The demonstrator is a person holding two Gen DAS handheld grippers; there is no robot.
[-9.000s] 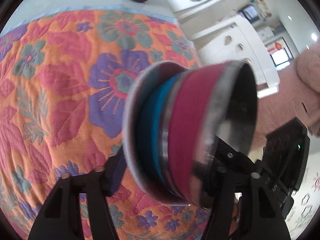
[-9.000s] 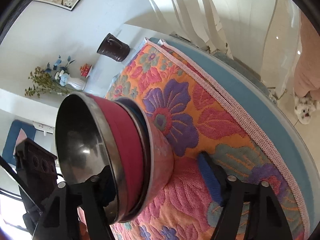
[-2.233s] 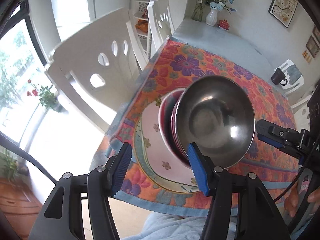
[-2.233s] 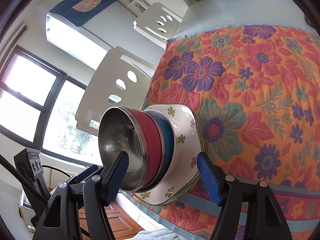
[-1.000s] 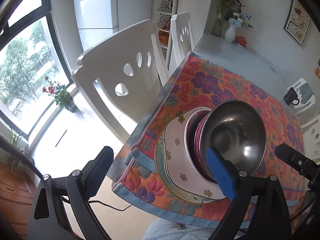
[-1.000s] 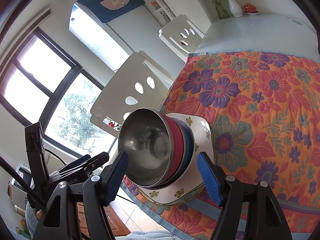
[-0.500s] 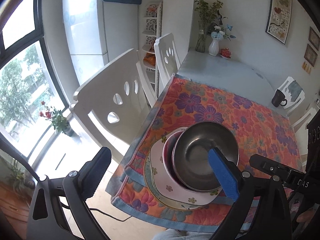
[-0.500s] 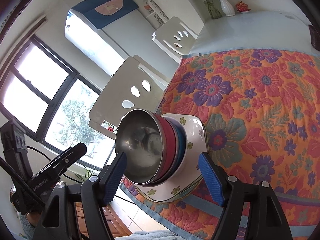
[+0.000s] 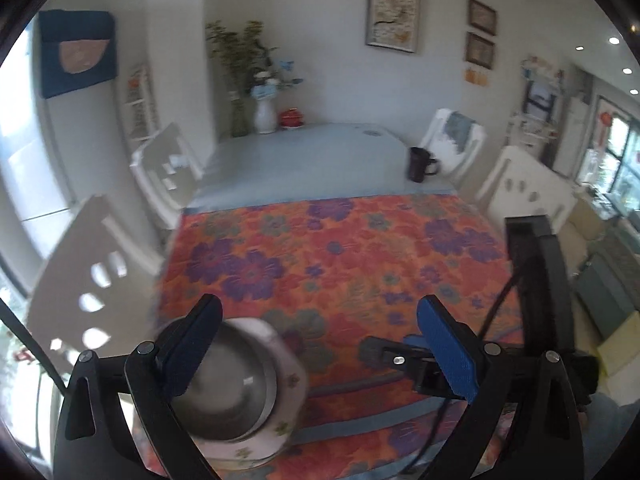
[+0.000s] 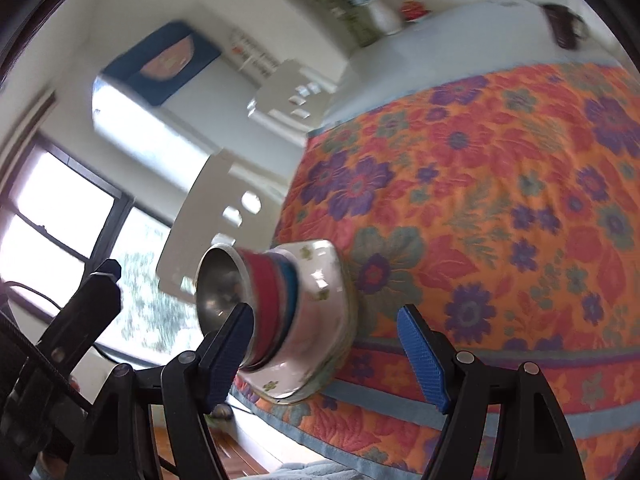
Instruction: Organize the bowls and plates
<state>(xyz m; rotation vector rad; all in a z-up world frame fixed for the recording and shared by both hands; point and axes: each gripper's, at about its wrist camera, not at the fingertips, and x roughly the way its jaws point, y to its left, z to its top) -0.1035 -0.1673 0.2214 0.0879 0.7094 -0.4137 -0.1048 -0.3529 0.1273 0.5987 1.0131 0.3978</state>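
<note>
A stack of dishes rests near the table's front left corner: a steel bowl (image 10: 218, 288) on top, a red bowl (image 10: 264, 292), a blue bowl (image 10: 290, 292) and a white floral dish (image 10: 320, 320) beneath. In the left wrist view the steel bowl (image 9: 224, 392) and white dish (image 9: 286, 376) sit low left, partly behind one finger. My left gripper (image 9: 320, 344) hangs above the cloth, its jaws opening wide with nothing between them. My right gripper (image 10: 324, 354) is open just in front of the stack, pads off it. The left gripper's black fingers (image 10: 92, 304) show at the left.
An orange floral cloth (image 9: 360, 260) covers the near half of the table. A dark mug (image 9: 420, 165) stands on the bare far part, a vase (image 9: 265, 114) at the back. White chairs (image 9: 92, 280) stand on the left side, close to the stack.
My left gripper has drawn back, risen and rolled, so the stack has slid to the lower left of its view, and its jaws have widened. The right gripper has backed away a little.
</note>
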